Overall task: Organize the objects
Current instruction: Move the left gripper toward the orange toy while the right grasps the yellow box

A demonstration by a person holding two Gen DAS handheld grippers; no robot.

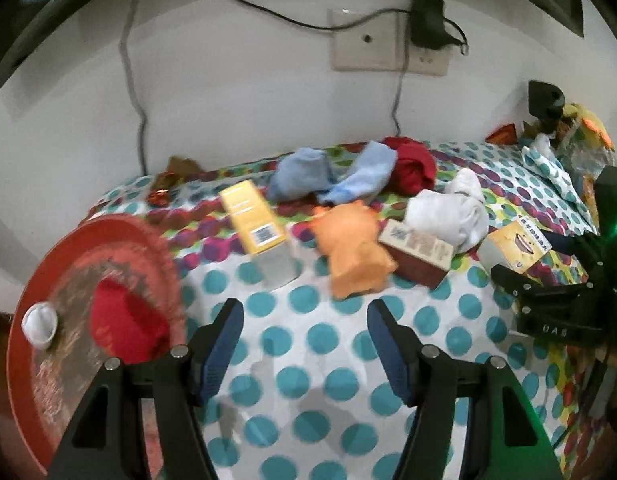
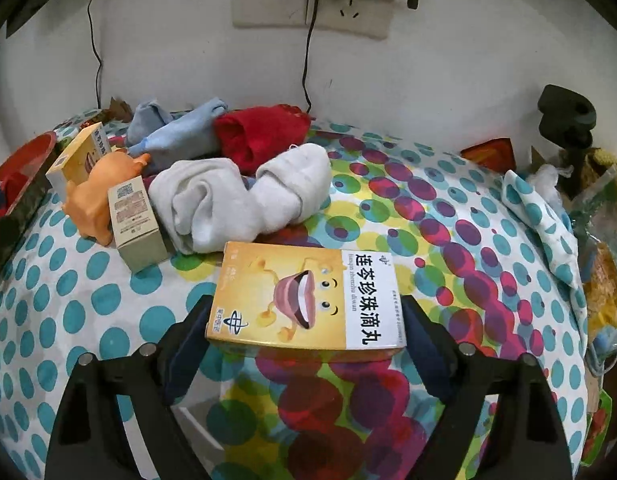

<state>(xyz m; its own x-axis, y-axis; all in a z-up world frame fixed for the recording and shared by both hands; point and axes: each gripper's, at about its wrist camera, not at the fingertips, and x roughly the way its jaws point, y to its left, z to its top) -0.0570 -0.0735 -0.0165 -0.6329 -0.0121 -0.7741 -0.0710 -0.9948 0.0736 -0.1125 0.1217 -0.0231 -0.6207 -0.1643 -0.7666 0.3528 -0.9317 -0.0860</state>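
Medicine box (image 2: 306, 296) between wide right jaws; left jaws empty.

A: How many boxes (image 2: 306, 296) do you count on the cloth?
B: Three: two yellow ones (image 1: 254, 218) and one beige (image 2: 137, 224).
A: And the socks?
B: Two light blue (image 1: 336, 178), one white bundle (image 2: 244, 200), one red (image 2: 264, 136). I cannot tell how many socks are inside the bundles.
A: Toys?
B: One orange toy (image 1: 354, 254).
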